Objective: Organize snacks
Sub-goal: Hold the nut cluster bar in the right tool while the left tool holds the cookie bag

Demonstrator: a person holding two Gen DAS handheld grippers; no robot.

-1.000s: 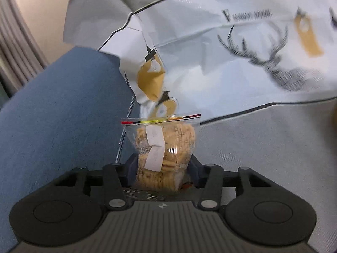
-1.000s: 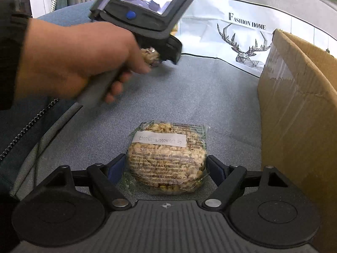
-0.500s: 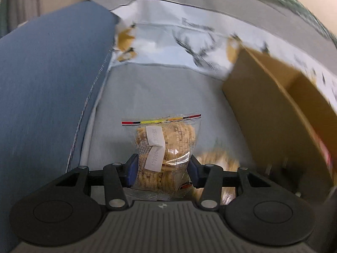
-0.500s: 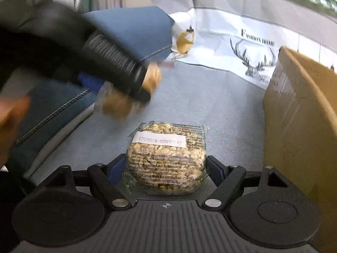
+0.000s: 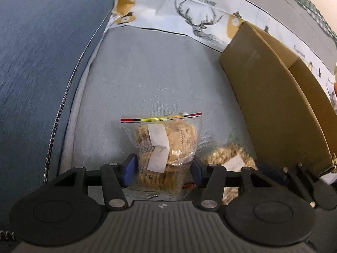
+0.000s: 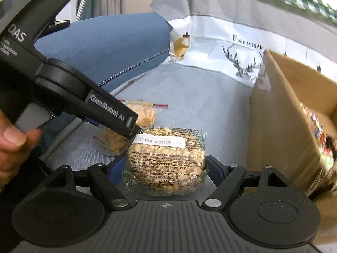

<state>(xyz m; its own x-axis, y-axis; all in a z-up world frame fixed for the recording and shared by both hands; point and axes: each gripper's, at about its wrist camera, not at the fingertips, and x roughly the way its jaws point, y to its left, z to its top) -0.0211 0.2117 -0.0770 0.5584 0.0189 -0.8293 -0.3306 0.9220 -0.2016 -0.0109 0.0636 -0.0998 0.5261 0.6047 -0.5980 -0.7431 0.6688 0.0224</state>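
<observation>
A clear zip bag of small biscuits (image 5: 166, 147) lies on the grey seat (image 5: 158, 67) between the blue pads of my left gripper (image 5: 163, 170). Its jaws are opening and the pads look just clear of the bag. In the right wrist view the same bag (image 6: 143, 111) shows under the left gripper's finger (image 6: 118, 116). My right gripper (image 6: 164, 168) is shut on a round wrapped nut cake (image 6: 166, 160) with a white date label. That cake (image 5: 229, 160) sits close to the right of the biscuit bag.
An open cardboard box (image 6: 278, 116) stands at the right, also seen as the cardboard box (image 5: 273, 97), with colourful packs inside. A blue cushion (image 5: 42, 63) rises on the left. A deer-print cloth (image 5: 189, 10) hangs behind. A person's hand (image 6: 12, 143) holds the left gripper.
The left gripper swung right and tipped downward, carrying the biscuit bag to the seat beside the nut cake, and its jaws widened. The right gripper rose a little with its cake.
</observation>
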